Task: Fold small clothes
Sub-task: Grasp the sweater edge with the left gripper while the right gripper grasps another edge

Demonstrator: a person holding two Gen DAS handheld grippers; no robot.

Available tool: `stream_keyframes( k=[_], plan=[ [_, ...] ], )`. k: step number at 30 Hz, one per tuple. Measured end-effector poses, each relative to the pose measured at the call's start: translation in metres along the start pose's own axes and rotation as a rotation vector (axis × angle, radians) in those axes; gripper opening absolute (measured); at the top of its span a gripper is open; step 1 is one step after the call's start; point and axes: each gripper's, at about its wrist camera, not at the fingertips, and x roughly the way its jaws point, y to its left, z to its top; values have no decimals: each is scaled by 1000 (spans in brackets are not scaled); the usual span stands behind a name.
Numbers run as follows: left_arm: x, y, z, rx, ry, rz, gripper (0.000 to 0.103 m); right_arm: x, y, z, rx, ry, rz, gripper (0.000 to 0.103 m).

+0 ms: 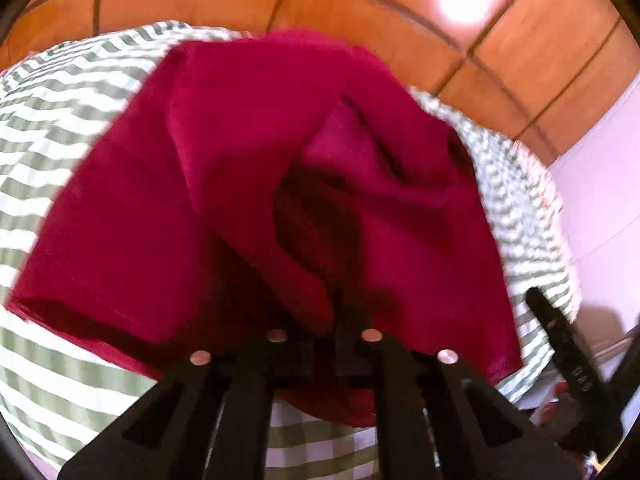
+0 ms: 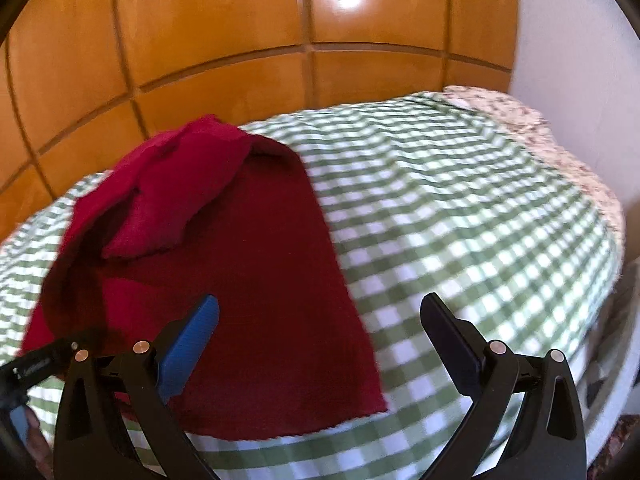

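Note:
A dark red knit garment (image 2: 248, 264) lies on a green-and-white checked cloth (image 2: 460, 216), partly folded, with a sleeve (image 2: 160, 216) laid over its left side. In the left wrist view the garment (image 1: 248, 184) fills the middle and rises in folds toward the camera. My left gripper (image 1: 338, 312) is shut on a pinch of the red garment's near edge. My right gripper (image 2: 320, 320) is open and empty, just above the garment's near right part. One right finger (image 1: 560, 344) shows at the right edge of the left wrist view.
The checked cloth (image 1: 48, 128) covers a raised surface. Orange-brown wooden panelling (image 2: 224, 40) stands behind it. A flowered fabric (image 2: 560, 148) lies at the cloth's far right edge, next to a white wall (image 2: 580, 40).

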Motion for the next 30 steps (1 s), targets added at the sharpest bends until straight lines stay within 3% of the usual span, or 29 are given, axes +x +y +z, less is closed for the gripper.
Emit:
stream_keyframes(
  k=[1,3,6,9,14,15,16,17,18,19,20,21,22,23,24,27,28,30],
  plan=[
    [-13,8,6,-7,-36,-7,4,1,3,3,-1,4,40,97],
    [-39,24,22,-2,-111,8,4,7,14,9,-20,29,127,80],
    [-78,58,57,0,-230,83,4,24,35,15,-27,111,259,65],
    [-112,88,103,28,-349,240,4,48,56,22,22,217,410,62],
    [-126,133,191,33,-443,437,8,94,91,31,98,341,504,62],
    [-126,142,202,23,-444,451,14,106,97,33,123,362,506,62],
    [-122,152,216,-7,-431,453,28,113,102,31,142,366,482,62],
    [-118,163,225,-55,-419,487,77,120,107,33,156,364,465,60],
    [-119,169,225,-94,-444,534,90,125,113,37,160,349,449,58],
    [-123,176,221,-128,-513,553,88,129,118,41,151,341,432,56],
    [-123,182,217,-138,-525,533,88,131,123,44,134,335,416,47],
    [-119,185,214,-139,-500,523,88,133,130,47,100,327,400,33],
    [-113,190,209,-140,-462,521,86,135,134,51,65,323,381,26],
    [-107,194,201,-133,-432,516,77,134,137,55,31,314,369,13],
    [-101,195,193,-119,-400,500,73,128,138,63,-1,290,370,8],
    [-89,195,159,-72,-335,421,73,104,123,98,-80,176,359,7],
    [-85,193,141,-54,-312,364,73,96,115,109,-98,138,344,7],
    [-75,187,112,-35,-246,275,73,80,85,141,-140,27,244,7]
  ],
)
